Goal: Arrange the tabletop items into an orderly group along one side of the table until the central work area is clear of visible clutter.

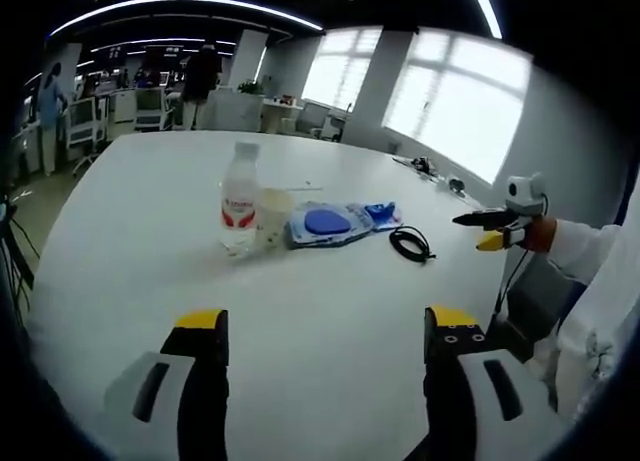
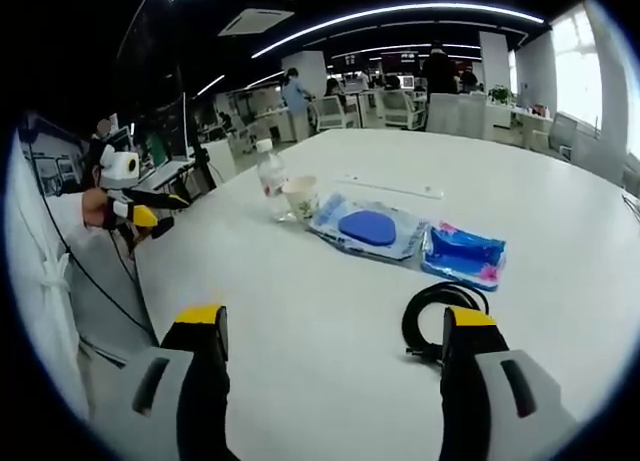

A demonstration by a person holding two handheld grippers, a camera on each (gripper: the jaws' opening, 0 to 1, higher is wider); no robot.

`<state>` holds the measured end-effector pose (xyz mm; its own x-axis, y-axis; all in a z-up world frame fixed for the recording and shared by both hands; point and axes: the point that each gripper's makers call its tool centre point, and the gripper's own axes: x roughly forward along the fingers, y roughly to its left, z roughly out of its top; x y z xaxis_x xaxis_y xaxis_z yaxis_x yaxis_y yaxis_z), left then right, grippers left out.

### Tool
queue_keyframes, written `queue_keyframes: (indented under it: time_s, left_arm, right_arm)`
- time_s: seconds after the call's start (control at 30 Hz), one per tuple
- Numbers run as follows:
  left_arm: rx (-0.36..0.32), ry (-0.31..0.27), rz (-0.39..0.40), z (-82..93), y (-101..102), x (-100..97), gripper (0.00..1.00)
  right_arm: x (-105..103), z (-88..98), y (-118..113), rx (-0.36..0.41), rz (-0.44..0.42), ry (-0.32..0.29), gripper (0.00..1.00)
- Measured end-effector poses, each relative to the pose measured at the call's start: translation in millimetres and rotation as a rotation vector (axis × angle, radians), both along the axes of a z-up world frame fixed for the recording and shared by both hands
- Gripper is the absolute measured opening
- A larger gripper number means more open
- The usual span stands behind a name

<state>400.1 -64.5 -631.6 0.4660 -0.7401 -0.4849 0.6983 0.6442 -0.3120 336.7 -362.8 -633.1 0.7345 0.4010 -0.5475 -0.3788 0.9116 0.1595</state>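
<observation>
While both grippers hang released above the white bench [image 1: 150,281], a capped water bottle [image 1: 239,209] stands touching a paper cup [image 1: 272,217], contents unclear. Beside them lie a clear pouch holding a blue pad [image 1: 327,222], a blue packet [image 2: 462,253] and a black cable [image 2: 440,311].

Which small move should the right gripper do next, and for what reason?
Probably ease the right gripper, whose jaws stand open and empty, forward onto the black cable. It lies just ahead, nearest, apart from the bottle, cup and blue packets grouped farther along the table.
</observation>
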Motion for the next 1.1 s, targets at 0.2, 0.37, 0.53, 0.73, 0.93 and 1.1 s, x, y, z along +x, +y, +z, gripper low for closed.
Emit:
queue_keyframes:
  time_s: [0.2, 0.37, 0.53, 0.73, 0.93, 1.1]
  left_arm:
    - [-0.007, -0.002, 0.001, 1.2, -1.5, 0.3, 0.82]
    - [-0.007, -0.009, 0.005, 4.4, -0.1, 0.9, 0.82]
    - [-0.015, -0.016, 0.01, 8.1, -0.4, 2.2, 0.82]
    - [-0.008, -0.015, 0.004, 6.4, -1.8, 1.1, 0.82]
    - [-0.009, -0.015, 0.002, 6.2, -1.8, 1.2, 0.82]
    - [-0.009, -0.015, 0.002, 6.3, -2.0, 1.9, 0.82]
  right_arm:
    - [-0.2, -0.2, 0.0, -0.007, 0.008, 0.005, 0.89]
    - [0.2, 3.3, 0.8, -0.006, 0.012, -0.001, 0.9]
    - [1.8, 4.6, 0.6, -0.008, 0.016, -0.004, 0.91]
    - [2.4, 4.0, 2.9, -0.009, 0.022, -0.002, 0.91]
    - [1.0, 3.8, 2.6, -0.01, 0.019, -0.002, 0.91]
    - [-1.8, 2.7, 2.5, -0.007, 0.016, 0.004, 0.9]
